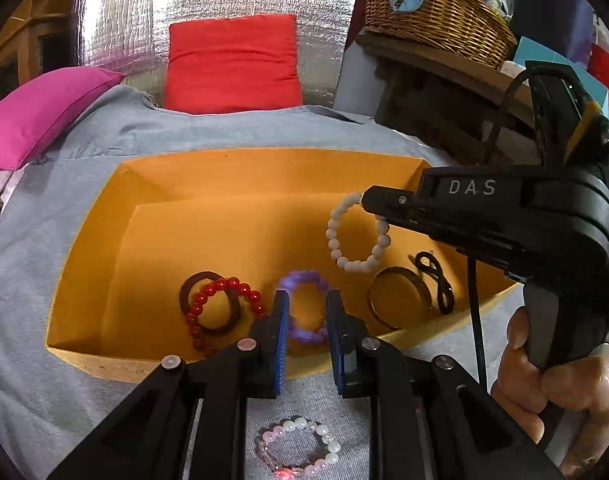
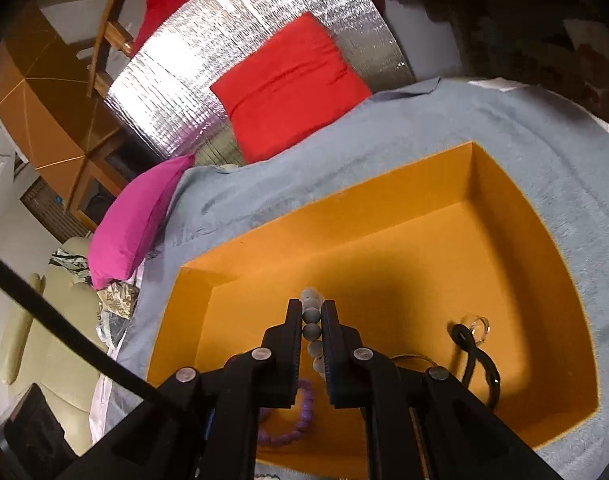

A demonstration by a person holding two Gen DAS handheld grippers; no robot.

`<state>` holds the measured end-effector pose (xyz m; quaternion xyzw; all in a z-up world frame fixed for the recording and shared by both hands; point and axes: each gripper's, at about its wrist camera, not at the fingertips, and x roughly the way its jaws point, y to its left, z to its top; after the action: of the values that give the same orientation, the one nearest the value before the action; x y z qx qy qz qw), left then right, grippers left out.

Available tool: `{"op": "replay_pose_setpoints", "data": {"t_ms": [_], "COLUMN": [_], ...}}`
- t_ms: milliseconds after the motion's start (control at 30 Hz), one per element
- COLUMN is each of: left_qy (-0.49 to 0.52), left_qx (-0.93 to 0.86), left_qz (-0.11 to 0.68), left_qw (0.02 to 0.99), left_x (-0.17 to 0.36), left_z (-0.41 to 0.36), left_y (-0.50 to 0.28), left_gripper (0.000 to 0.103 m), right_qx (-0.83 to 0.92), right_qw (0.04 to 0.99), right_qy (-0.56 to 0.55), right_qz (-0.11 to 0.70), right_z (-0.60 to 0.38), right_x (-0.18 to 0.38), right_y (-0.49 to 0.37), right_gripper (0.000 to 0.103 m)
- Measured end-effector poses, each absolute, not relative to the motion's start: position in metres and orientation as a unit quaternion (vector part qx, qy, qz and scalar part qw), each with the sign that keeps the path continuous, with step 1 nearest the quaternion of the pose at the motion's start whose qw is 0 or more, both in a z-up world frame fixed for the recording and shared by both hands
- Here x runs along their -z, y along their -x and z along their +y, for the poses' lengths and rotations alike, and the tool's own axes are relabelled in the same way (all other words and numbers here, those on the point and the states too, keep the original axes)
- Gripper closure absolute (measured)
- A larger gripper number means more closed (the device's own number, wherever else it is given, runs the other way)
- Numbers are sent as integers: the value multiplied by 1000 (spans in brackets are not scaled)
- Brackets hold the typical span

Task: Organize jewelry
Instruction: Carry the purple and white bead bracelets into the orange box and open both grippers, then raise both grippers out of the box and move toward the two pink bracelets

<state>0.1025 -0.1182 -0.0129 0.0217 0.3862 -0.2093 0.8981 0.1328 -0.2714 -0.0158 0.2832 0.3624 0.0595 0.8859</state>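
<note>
Overhead, right gripper (image 2: 312, 322) pinches white bracelet (image 1: 356, 236) — above orange box (image 1: 244, 172).

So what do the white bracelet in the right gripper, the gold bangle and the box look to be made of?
White bracelet: round matte beads, stone or plastic, strung in a loop; which one is unclear. Gold bangle: a rigid band with a reflective sheen, probably metal. Box: flat matte orange walls with folded corners, likely cardboard. The right gripper has its jaws shut on the beads.
</note>
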Motion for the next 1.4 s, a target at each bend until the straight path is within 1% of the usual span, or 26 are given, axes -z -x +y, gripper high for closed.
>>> {"op": "replay_pose_setpoints", "data": {"t_ms": [200,333,400,467,500,533,567,633,667,733,767,933,1067,1267,1400], "left_qy": [-4,3,-1,-3,-4,-6,-8,-15,-17,-19,-20,-24,-46,-101,-104], "left_qx": [199,186,175,164,159,154,150,139,134,125,119,104,96,82,66], "left_qz": [382,386,386,382,378,374,370,361,360,357,356,350,350,350,359], "left_qw": [902,904,906,910,912,915,917,922,923,926,927,931,931,928,925], "left_x": [7,6,4,1,-1,-3,-4,-8,-9,-11,-13,-19,-17,-9,-2], "left_z": [-108,-98,-96,-93,-91,-90,-89,-85,-82,-76,-73,-60,-54,-38,-30], "left_y": [-104,-105,-105,-102,-100,-97,-95,-89,-88,-82,-78,-62,-48,-26,-10], "left_gripper": [83,80,76,65,63,58,52,46,45,44,43,36,36,36,36], "right_qx": [-42,-29,-23,-18,-17,-14,-12,-12,-13,-11,-8,-7,-11,-15,-16], "right_qw": [891,893,893,895,897,899,901,902,903,907,910,912,915,918,908], "right_qy": [-279,-280,-284,-284,-282,-279,-278,-282,-287,-286,-285,-297,-279,-229,-242], "right_qz": [356,352,348,343,340,336,333,326,319,308,302,284,291,323,341], "right_z": [-273,-282,-288,-293,-295,-296,-298,-301,-303,-305,-307,-313,-307,-300,-305], "right_x": [16,13,11,6,3,-1,-5,-12,-16,-24,-29,-42,-48,-38,-27], "right_y": [-137,-132,-126,-120,-116,-112,-109,-100,-94,-84,-78,-53,-33,8,27], "right_gripper": [90,88,88,88,88,88,86,72,68,53,52,52,52,52,52]}}
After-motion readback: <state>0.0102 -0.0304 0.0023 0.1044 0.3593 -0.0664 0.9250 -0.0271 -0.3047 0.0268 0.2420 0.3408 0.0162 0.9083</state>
